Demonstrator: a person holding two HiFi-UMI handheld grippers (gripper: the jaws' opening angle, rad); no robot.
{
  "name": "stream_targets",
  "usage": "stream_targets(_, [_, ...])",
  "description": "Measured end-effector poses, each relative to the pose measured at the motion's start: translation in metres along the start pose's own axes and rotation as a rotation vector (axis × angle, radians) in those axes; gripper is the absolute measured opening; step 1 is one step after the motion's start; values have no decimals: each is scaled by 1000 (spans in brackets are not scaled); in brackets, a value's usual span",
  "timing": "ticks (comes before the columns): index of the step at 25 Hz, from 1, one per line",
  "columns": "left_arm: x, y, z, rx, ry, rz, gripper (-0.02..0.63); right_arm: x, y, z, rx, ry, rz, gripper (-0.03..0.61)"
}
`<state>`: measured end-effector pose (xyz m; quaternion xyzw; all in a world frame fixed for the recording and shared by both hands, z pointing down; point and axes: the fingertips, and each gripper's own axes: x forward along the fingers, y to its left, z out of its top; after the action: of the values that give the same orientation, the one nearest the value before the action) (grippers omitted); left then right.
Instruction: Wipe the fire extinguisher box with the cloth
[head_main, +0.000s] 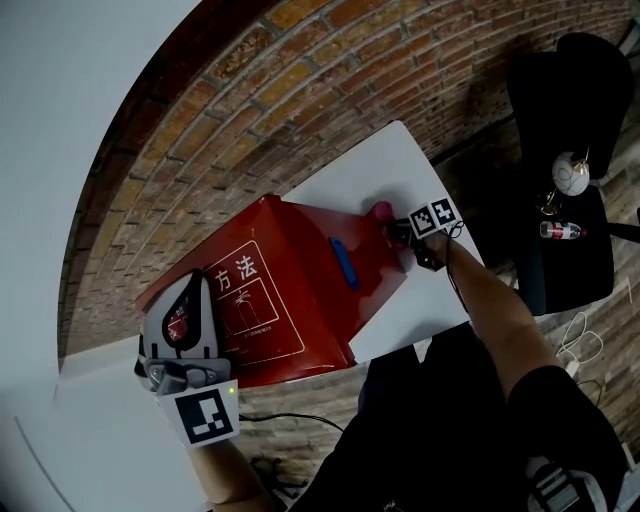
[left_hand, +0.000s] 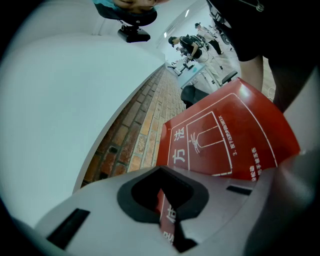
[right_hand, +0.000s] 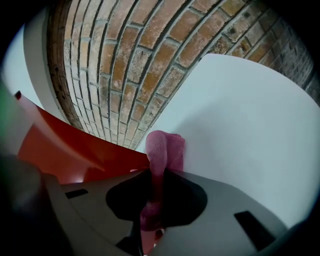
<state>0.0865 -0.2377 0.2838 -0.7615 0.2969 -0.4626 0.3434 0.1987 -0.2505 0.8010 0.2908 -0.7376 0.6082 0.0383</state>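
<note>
On a white table (head_main: 400, 165) against a brick wall (head_main: 250, 120), the head view shows one red fire extinguisher box (head_main: 300, 290) lying at centre, with a single blue handle (head_main: 345, 262) on its top face. Two grippers work it. The left gripper (head_main: 190, 300), at 8 o'clock of the box, is clamped on its near edge, apparently to steady it against the rubbing. The right gripper (head_main: 400, 235), at 2 o'clock, brings one pink cloth (head_main: 380, 211) to the far corner.

Left gripper view: the jaws are pressed together on a thin red panel of the box (left_hand: 225, 135), whose printed face fills 2 o'clock.

Right gripper view: the jaws pinch the cloth (right_hand: 165, 147), its free end sticking out ahead at 12 o'clock to serve as the wiping pad. The box's red side lies at 9 o'clock.
</note>
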Motion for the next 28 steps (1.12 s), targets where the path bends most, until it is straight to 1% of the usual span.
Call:
stream_targets(8, [0, 0, 0, -1, 0, 1, 17, -6, 0, -16, 28, -36, 50, 72])
stream_targets(22, [0, 0, -1, -1, 4, 3, 17, -17, 0, -41, 91, -68, 75, 72])
stream_targets(28, [0, 0, -1, -2, 5, 2, 17, -20, 3, -43, 105, -72, 85, 72])
